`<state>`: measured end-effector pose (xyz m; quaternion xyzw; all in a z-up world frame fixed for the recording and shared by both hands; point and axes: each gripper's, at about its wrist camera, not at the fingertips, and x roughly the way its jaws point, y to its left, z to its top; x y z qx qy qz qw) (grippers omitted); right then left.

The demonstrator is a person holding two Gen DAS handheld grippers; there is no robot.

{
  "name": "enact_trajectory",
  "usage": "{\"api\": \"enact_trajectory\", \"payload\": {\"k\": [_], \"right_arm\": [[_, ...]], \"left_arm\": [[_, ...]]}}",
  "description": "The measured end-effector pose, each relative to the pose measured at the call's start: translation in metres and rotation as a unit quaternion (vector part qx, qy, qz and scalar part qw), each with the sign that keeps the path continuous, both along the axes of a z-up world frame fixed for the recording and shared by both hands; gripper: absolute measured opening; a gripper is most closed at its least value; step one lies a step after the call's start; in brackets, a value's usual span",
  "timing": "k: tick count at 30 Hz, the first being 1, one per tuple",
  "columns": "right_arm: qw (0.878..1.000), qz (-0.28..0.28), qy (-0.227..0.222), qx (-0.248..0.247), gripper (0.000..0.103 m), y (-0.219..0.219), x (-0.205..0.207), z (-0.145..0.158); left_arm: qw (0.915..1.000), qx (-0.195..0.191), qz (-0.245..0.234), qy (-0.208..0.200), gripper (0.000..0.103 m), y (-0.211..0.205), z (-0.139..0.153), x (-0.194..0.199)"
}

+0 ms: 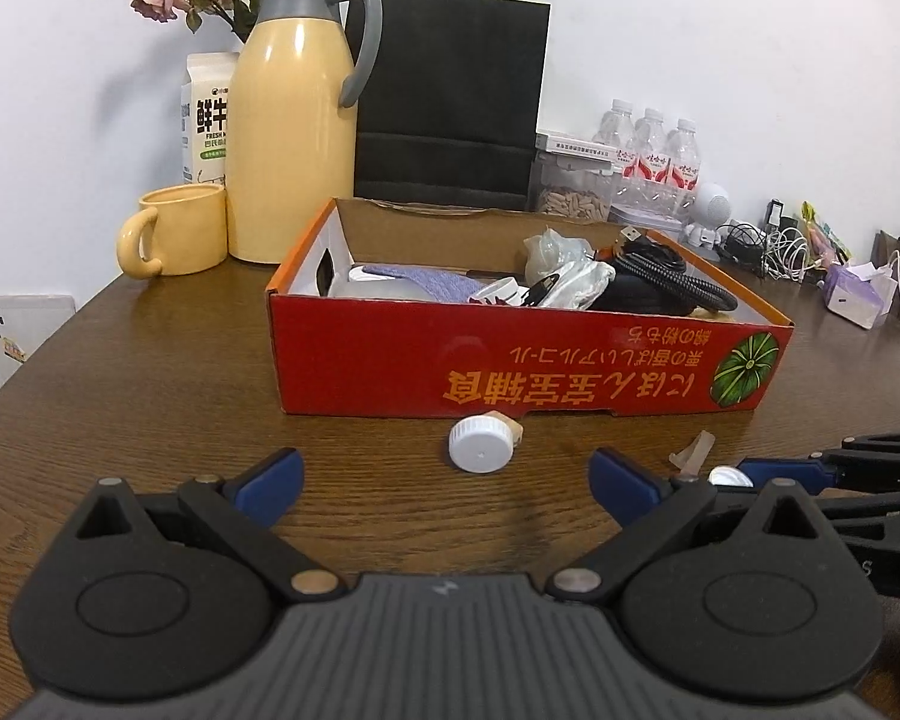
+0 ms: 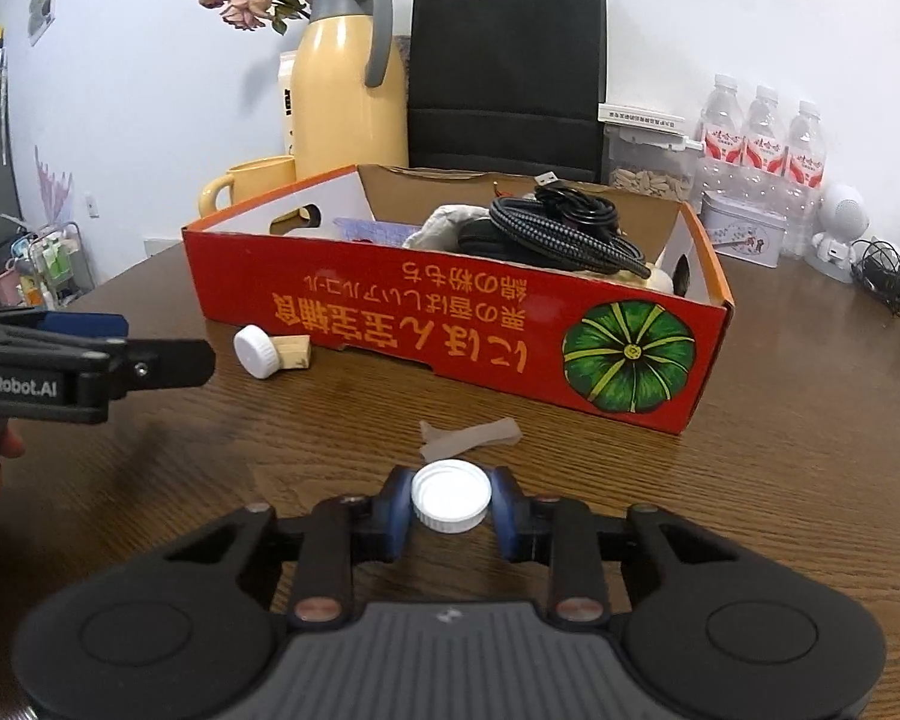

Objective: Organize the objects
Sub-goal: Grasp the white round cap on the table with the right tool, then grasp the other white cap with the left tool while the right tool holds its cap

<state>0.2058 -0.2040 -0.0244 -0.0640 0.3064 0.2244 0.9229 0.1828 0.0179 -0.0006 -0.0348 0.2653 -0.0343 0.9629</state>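
A red cardboard box [image 2: 450, 324] holding cables, cloth and other small items stands mid-table. My right gripper [image 2: 450, 492] is shut on a white ribbed bottle cap [image 2: 450, 501] that lies on the table in front of the box, with a blue pad touching each side of it. Just beyond the cap lies a translucent plastic scrap [image 2: 471, 435]. My left gripper [image 1: 446, 473] is open and low over the table. Slightly ahead of its fingers a small white-capped bottle with a tan body [image 1: 480, 444] lies on its side by the box [image 1: 510, 372]. In the left wrist view the right gripper [image 1: 744, 474] enters from the right.
Behind the box stand a yellow thermos jug [image 1: 294, 120], a yellow mug [image 1: 174, 231], a milk carton [image 1: 207, 114], a black paper bag [image 1: 450, 96], water bottles [image 1: 654, 156] and a jar of seeds [image 1: 573, 198]. Tangled chargers [image 1: 774, 246] lie at the far right.
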Motion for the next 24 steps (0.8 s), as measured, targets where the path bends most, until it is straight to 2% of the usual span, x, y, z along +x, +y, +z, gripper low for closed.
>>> {"api": "enact_trajectory", "payload": {"k": [7, 24], "right_arm": [[0.996, -0.031, -0.085, 0.028, 0.027, -0.009, -0.017, 0.013], [0.991, -0.055, -0.119, 0.029, 0.027, -0.016, -0.021, 0.018]], "left_arm": [[1.0000, 0.003, 0.004, 0.001, 0.103, -0.001, -0.001, 0.001], [0.9998, 0.018, -0.003, 0.002, 0.103, -0.010, -0.005, 0.009]]}}
